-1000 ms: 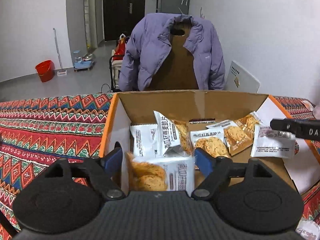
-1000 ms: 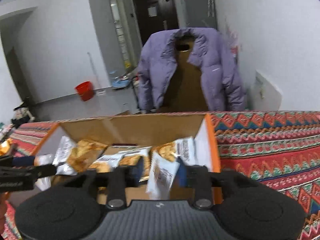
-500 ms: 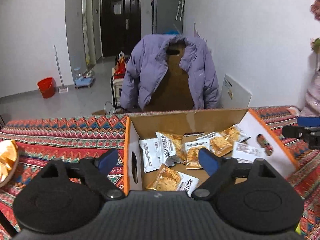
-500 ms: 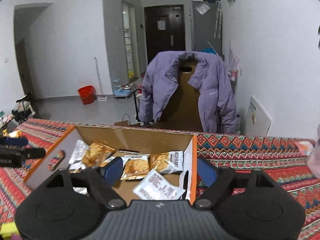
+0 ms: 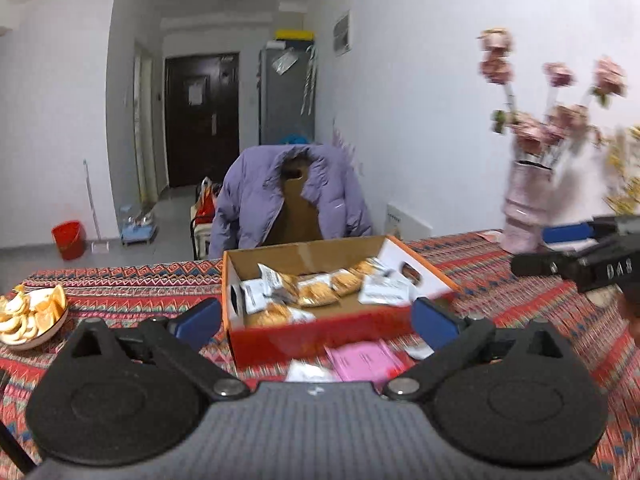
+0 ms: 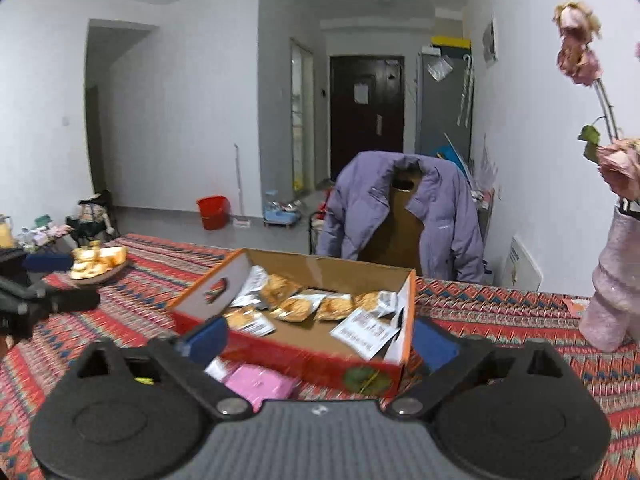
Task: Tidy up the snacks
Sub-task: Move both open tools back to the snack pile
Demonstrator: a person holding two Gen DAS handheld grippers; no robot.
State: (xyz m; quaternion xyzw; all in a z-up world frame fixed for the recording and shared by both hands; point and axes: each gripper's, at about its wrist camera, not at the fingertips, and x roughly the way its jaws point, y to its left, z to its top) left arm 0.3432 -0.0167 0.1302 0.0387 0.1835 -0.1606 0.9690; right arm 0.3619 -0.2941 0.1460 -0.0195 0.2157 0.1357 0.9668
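Observation:
An open cardboard box [image 5: 280, 340] with a red front wall stands on the patterned tablecloth, and several snack packets [image 5: 316, 294] lie loose inside it. My left gripper [image 5: 316, 322] hangs back from the box's near wall. Its jaws are opening wide and hold nothing. My right gripper [image 6: 320, 340] is likewise back from the box [image 6: 304, 360], with its jaws opening and nothing in them. The packets [image 6: 296, 306] show there too. A pink packet [image 5: 364, 362] and a white packet [image 5: 308, 372] lie on the cloth in front of the box. Each gripper appears at the edge of the other's view.
A plate of orange slices [image 5: 28, 316] sits at the table's left. A pink vase of dried flowers [image 5: 524, 216] stands at the right, close to the right gripper. Behind the table is a chair draped with a purple jacket [image 5: 288, 196].
Both grippers let go of the snack packets they held over the box; the packets now lie inside. Both opened wide and drew back and up, so the box looks smaller.

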